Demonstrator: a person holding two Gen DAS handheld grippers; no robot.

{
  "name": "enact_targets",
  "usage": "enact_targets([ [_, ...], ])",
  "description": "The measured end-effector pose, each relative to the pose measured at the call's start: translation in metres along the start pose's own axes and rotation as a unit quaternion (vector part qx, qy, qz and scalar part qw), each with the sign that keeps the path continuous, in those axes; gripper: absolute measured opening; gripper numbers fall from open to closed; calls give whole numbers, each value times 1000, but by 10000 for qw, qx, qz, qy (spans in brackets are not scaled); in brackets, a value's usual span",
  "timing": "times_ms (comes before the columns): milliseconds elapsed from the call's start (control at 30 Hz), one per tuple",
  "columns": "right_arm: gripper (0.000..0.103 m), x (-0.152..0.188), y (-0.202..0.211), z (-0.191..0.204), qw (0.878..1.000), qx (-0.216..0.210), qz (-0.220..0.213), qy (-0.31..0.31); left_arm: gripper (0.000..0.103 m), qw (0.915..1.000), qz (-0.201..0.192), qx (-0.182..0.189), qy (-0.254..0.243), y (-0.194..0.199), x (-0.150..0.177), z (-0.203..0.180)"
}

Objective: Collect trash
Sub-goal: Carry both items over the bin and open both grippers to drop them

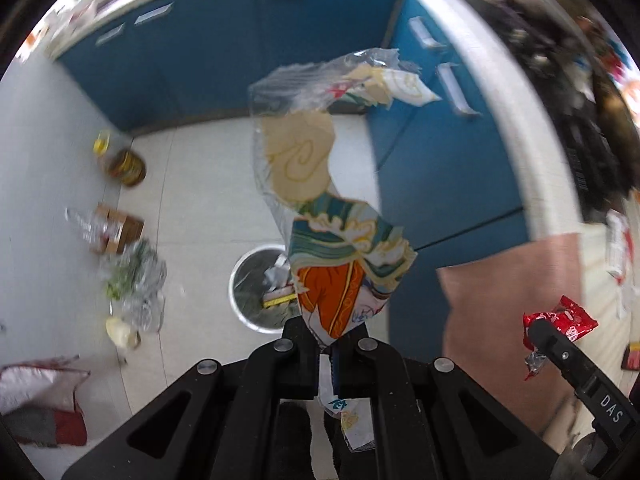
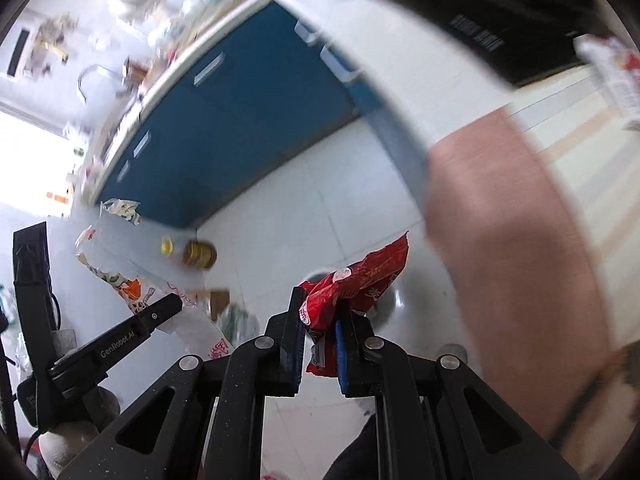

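Observation:
My left gripper (image 1: pixel 326 344) is shut on a long colourful plastic wrapper (image 1: pixel 320 184), clear at the top, hanging in the air above a round metal trash bin (image 1: pixel 240 280) on the floor. The bin holds several scraps. My right gripper (image 2: pixel 320 320) is shut on a crumpled red snack wrapper (image 2: pixel 356 284), also held over the floor by the bin (image 2: pixel 394 300). The right gripper with the red wrapper (image 1: pixel 560 320) shows at the right of the left wrist view. The left gripper with its wrapper (image 2: pixel 132 288) shows at the left of the right wrist view.
Blue cabinets (image 1: pixel 224 52) with a white countertop (image 1: pixel 516 120) wrap around the white tiled floor. An oil bottle (image 1: pixel 124 164), a cardboard box (image 1: pixel 118 228) and plastic bags (image 1: pixel 136 280) lie on the floor to the left. A brown table edge (image 1: pixel 508 320) is at the right.

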State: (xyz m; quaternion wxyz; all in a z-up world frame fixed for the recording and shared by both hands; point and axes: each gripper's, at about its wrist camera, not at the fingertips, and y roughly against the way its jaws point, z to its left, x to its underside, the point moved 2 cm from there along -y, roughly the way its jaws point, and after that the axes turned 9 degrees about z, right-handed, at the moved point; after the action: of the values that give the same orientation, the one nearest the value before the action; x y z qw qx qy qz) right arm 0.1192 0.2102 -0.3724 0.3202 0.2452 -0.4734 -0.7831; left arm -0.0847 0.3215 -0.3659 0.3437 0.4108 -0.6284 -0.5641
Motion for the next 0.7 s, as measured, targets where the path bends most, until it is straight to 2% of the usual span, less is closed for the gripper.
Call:
enact_targets([
  [200,12,2,-110,22,9983,26,484,309,1,9980,456,-79,426,-86,-4,62],
  [300,12,2,-174,21,9964,-58,748,391,1,9946,799,44,663,-140,-5,91],
  [600,12,10,-400,-18,9858,-296,1600,422,1,9747,1659,467,1422,-337,-11,167],
  [700,12,12,-459,-36,9822,-329,1797,432,1,9662,1901,643,1620,-399,-10,182],
])
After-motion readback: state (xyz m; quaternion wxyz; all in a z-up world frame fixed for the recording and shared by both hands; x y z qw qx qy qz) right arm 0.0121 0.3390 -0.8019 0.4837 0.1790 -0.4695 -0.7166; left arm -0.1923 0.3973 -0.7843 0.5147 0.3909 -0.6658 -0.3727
